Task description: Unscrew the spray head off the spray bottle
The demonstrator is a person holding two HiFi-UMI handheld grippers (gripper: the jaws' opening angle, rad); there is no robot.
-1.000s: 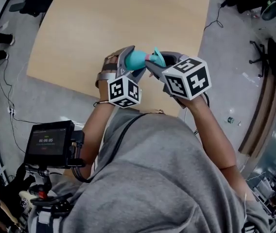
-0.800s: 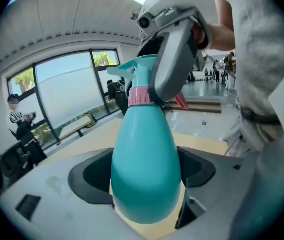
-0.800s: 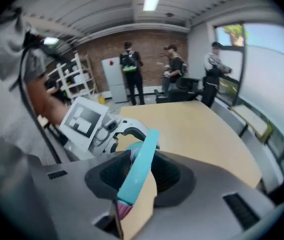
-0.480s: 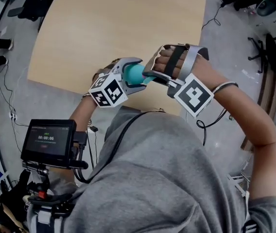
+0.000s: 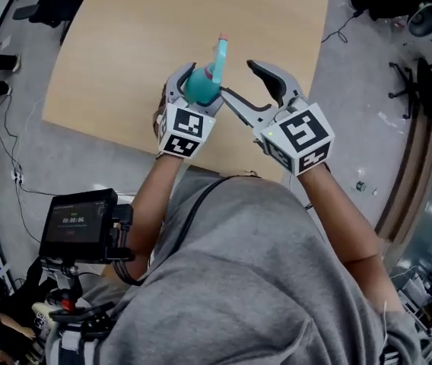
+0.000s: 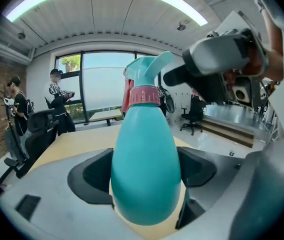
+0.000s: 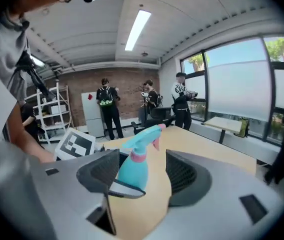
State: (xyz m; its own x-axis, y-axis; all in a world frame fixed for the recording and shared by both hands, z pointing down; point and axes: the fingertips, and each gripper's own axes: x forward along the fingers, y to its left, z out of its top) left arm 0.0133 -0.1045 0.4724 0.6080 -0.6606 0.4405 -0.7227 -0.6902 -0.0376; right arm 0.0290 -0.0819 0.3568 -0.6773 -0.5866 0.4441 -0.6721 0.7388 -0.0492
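Note:
A teal spray bottle point(image 5: 198, 88) with a pink collar point(image 6: 144, 95) and a teal spray head point(image 5: 220, 55) is held over the tan table point(image 5: 125, 44). My left gripper point(image 5: 195, 76) is shut on the bottle's body, with its dark pads point(image 6: 89, 176) pressed on both sides. My right gripper point(image 5: 238, 78) is just right of the spray head. Its jaws have just been opening and now stand wide, touching nothing. In the right gripper view the bottle point(image 7: 132, 171) stands ahead of the open gripper point(image 7: 142, 176), clear of its pads point(image 7: 182, 176).
The table's near edge runs just under both grippers. A small screen on a rig point(image 5: 75, 223) hangs at the lower left. Cables and chair bases lie on the grey floor point(image 5: 353, 90). People stand by the windows point(image 7: 182, 106) and a brick wall.
My right gripper has let go of the spray head, opened and swung back to the right. The left gripper has rolled, so the spray head now points away from me.

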